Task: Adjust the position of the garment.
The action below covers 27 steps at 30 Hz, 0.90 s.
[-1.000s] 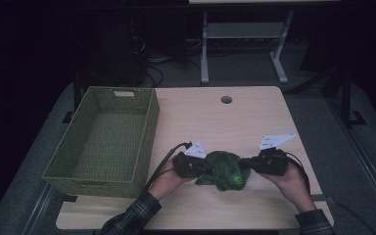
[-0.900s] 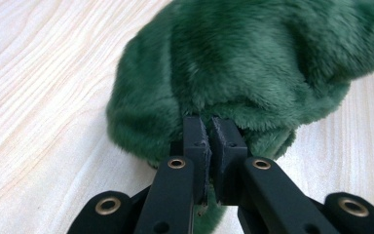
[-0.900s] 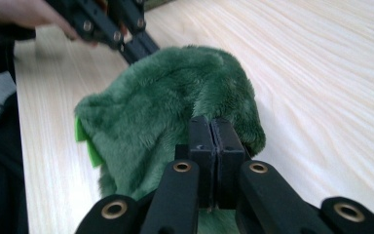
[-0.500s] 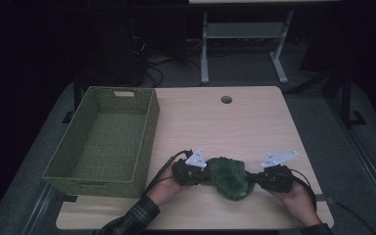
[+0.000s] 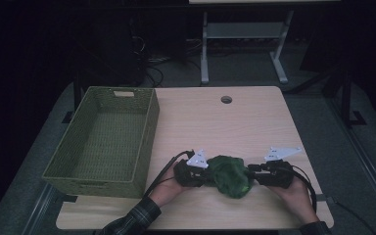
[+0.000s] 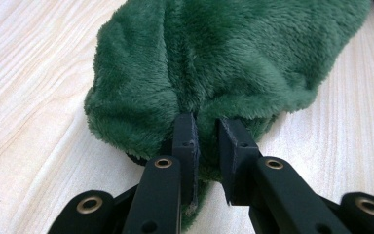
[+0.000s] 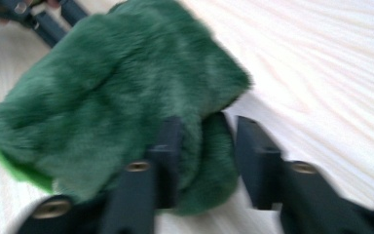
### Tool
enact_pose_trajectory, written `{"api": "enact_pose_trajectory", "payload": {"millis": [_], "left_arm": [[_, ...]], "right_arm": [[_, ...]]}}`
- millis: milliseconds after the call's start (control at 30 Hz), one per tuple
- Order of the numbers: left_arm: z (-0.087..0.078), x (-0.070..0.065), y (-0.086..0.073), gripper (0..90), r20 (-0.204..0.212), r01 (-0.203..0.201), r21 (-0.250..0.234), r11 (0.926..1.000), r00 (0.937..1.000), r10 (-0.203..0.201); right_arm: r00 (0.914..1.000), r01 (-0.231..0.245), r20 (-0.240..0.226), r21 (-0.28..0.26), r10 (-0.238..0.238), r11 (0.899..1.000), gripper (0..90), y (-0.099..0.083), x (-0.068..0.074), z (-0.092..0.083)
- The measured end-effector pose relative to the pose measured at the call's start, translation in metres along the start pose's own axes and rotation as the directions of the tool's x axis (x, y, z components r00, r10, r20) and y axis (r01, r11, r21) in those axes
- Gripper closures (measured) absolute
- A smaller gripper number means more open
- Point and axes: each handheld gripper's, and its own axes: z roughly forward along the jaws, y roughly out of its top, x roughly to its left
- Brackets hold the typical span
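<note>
Near the front edge of the tabletop (image 5: 254, 117), right of its middle, a green plush cloth (image 5: 230, 175) lies bunched between the two grippers. The left gripper (image 6: 208, 139) meets its left side; its jaws have just been opening and now stand narrowly apart, a fold of plush between them and a gap showing beside one pad. The right gripper (image 7: 204, 146) meets the cloth's right side; its jaws have also just been opening, with a fold against one pad and clear of the other. Farther back, along the left edge, stands a green basket (image 5: 147, 142).
</note>
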Motion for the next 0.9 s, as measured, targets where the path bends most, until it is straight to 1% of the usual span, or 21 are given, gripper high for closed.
{"api": "enact_pose_trajectory", "payload": {"millis": [33, 100, 133, 167, 200, 233, 300, 333, 367, 433, 467, 500, 567, 600, 667, 700, 767, 800, 833, 867, 900], "left_arm": [[-0.001, 0.000, 0.000, 77.2, 0.003, 0.003, -0.005, 1.0000, 1.0000, -0.003], [-0.002, 0.000, 0.001, 74.9, 0.005, -0.003, -0.013, 0.9999, 1.0000, 0.003], [-0.002, -0.001, 0.002, 73.4, 0.008, -0.001, -0.017, 0.9999, 1.0000, 0.001], [-0.004, -0.001, 0.003, 70.8, 0.009, -0.001, -0.025, 0.9997, 1.0000, 0.001], [-0.004, -0.001, 0.003, 69.2, 0.009, -0.001, -0.025, 0.9997, 1.0000, 0.001], [-0.005, -0.001, 0.003, 69.2, 0.010, -0.001, -0.027, 0.9996, 1.0000, 0.001], [-0.005, -0.001, 0.004, 66.0, 0.011, 0.001, -0.029, 0.9996, 0.9999, -0.001], [-0.006, -0.001, 0.005, 62.9, 0.011, -0.002, -0.024, 0.9997, 0.9999, 0.002], [-0.007, -0.002, 0.005, 60.3, 0.006, -0.002, -0.029, 0.9996, 1.0000, 0.002], [-0.011, -0.004, 0.008, 52.8, 0.006, -0.003, -0.038, 0.9993, 1.0000, 0.003], [-0.013, -0.005, 0.010, 48.8, -0.002, -0.006, -0.038, 0.9992, 1.0000, 0.005], [-0.016, -0.007, 0.012, 45.5, -0.012, -0.006, -0.051, 0.9987, 0.9999, 0.005], [-0.021, -0.008, 0.016, 40.3, -0.020, -0.013, -0.066, 0.9977, 0.9997, 0.012], [-0.024, -0.008, 0.019, 38.5, -0.021, -0.019, -0.074, 0.9971, 0.9996, 0.017], [-0.028, -0.009, 0.024, 37.4, -0.025, -0.022, -0.094, 0.9954, 0.9995, 0.019], [-0.030, -0.010, 0.027, 37.0, -0.025, -0.030, -0.099, 0.9946, 0.9993, 0.027], [-0.032, -0.011, 0.031, 35.9, -0.030, -0.033, -0.109, 0.9935, 0.9991, 0.030], [-0.034, -0.011, 0.033, 35.5, -0.033, -0.040, -0.113, 0.9928, 0.9988, 0.036], [-0.037, -0.009, 0.037, 34.9, -0.040, -0.047, -0.125, 0.9910, 0.9983, 0.042], [-0.037, -0.009, 0.037, 34.8, -0.040, -0.047, -0.125, 0.9910, 0.9983, 0.042], [-0.039, -0.008, 0.040, 34.7, -0.044, -0.051, -0.132, 0.9899, 0.9980, 0.045]], "right_arm": [[0.9999, -0.014, 0.009, -0.002, 0.014, 1.000, 54.0, 0.000, -0.001, -0.002], [0.9991, -0.025, 0.034, -0.014, 0.025, 1.000, 45.7, -0.002, -0.003, -0.006], [0.9983, -0.031, 0.048, -0.023, 0.032, 0.999, 43.2, -0.003, -0.004, -0.008], [0.9967, -0.043, 0.067, -0.043, 0.046, 0.998, 38.0, -0.007, -0.007, -0.013], [0.9967, -0.043, 0.067, -0.043, 0.046, 0.998, 38.0, -0.007, -0.007, -0.013], [0.9953, -0.053, 0.079, -0.046, 0.056, 0.998, 36.0, -0.009, -0.008, -0.016], [0.9917, -0.070, 0.103, -0.067, 0.077, 0.995, 33.0, -0.013, -0.011, -0.022], [0.9898, -0.073, 0.117, -0.076, 0.082, 0.994, 30.9, -0.016, -0.012, -0.026], [0.9860, -0.085, 0.137, -0.077, 0.095, 0.993, 28.4, -0.018, -0.014, -0.028], [0.9777, -0.103, 0.177, -0.060, 0.112, 0.993, 25.3, -0.025, -0.020, -0.030], [0.9753, -0.109, 0.187, -0.054, 0.118, 0.993, 24.7, -0.027, -0.022, -0.029], [0.9728, -0.124, 0.192, -0.047, 0.130, 0.991, 23.9, -0.030, -0.025, -0.028], [0.9677, -0.152, 0.199, -0.031, 0.155, 0.988, 22.5, -0.033, -0.030, -0.024], [0.9675, -0.150, 0.202, -0.027, 0.152, 0.988, 21.8, -0.034, -0.032, -0.023], [0.9644, -0.156, 0.215, -0.009, 0.154, 0.988, 20.0, -0.035, -0.033, -0.020], [0.9626, -0.165, 0.216, -0.009, 0.163, 0.986, 19.8, -0.036, -0.033, -0.018], [0.9618, -0.165, 0.220, -0.009, 0.163, 0.986, 19.3, -0.037, -0.034, -0.017], [0.9610, -0.176, 0.217, -0.002, 0.172, 0.984, 19.0, -0.037, -0.034, -0.017], [0.9618, -0.167, 0.221, 0.004, 0.162, 0.986, 18.5, -0.038, -0.035, -0.014], [0.9618, -0.167, 0.221, 0.004, 0.162, 0.986, 18.5, -0.038, -0.035, -0.014], [0.9612, -0.169, 0.225, 0.023, 0.159, 0.985, 17.8, -0.039, -0.034, -0.012]]}}
